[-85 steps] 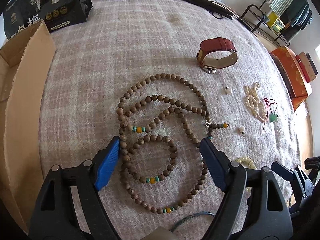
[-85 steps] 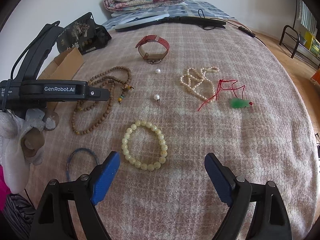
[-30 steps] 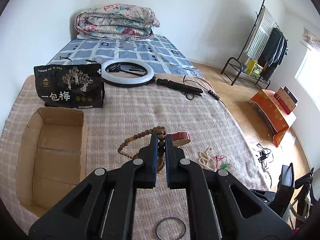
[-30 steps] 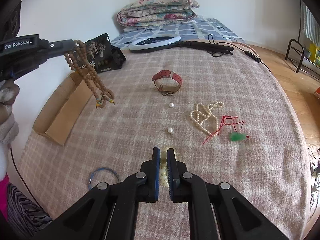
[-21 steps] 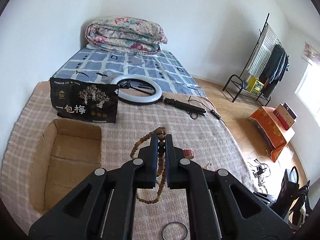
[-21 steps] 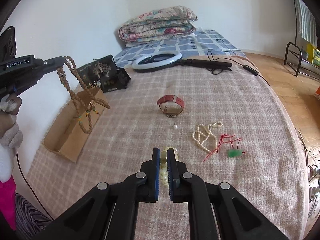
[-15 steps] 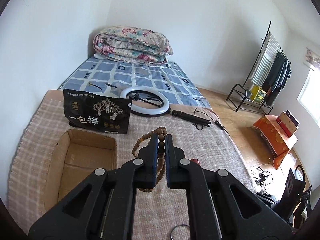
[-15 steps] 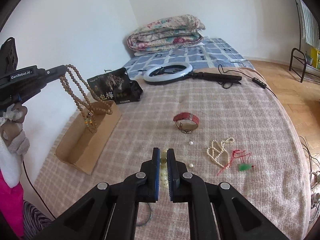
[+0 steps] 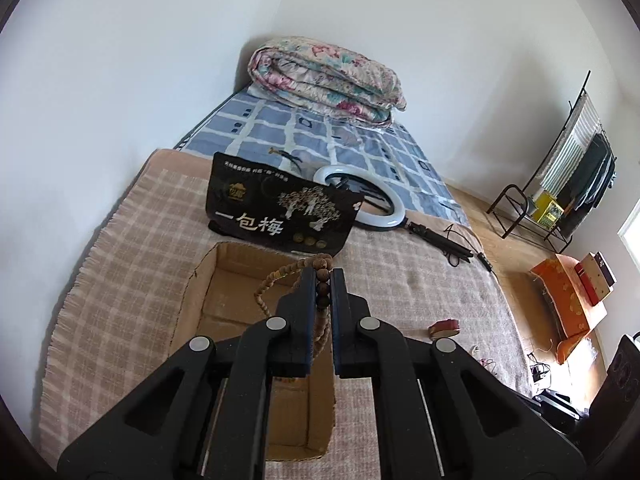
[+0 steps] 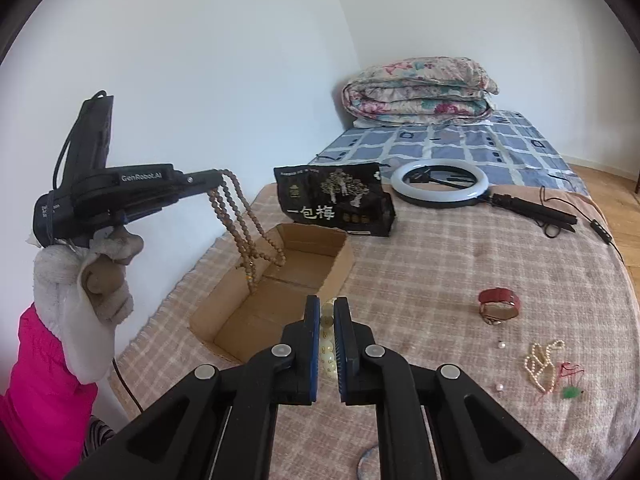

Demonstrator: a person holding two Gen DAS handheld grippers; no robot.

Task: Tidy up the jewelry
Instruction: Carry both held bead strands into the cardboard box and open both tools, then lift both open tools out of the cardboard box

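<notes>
My left gripper [image 9: 323, 276] is shut on a brown wooden bead necklace [image 9: 276, 280], which hangs over the open cardboard box [image 9: 200, 276]. In the right wrist view the left gripper [image 10: 216, 180] holds the necklace [image 10: 244, 228] with its loops dangling into the box [image 10: 340, 268]. My right gripper [image 10: 327, 312] is shut on a pale yellow bead bracelet [image 10: 327, 350], held near the box's right edge. On the blanket lie a red watch [image 10: 500, 304], a pearl necklace [image 10: 540, 364], a red-string green pendant [image 10: 572, 384] and two loose pearls [image 10: 501, 345].
A black snack bag [image 10: 336, 204] stands behind the box. A ring light [image 10: 440, 180] with its stand and cable lies further back. A folded quilt [image 10: 420, 96] sits by the wall. A blue ring [image 10: 368, 460] lies at the blanket's front.
Both grippers have moved left toward the box, each carrying its beads. The wooden necklace now hangs over the box interior, and the bracelet is close to the box's side.
</notes>
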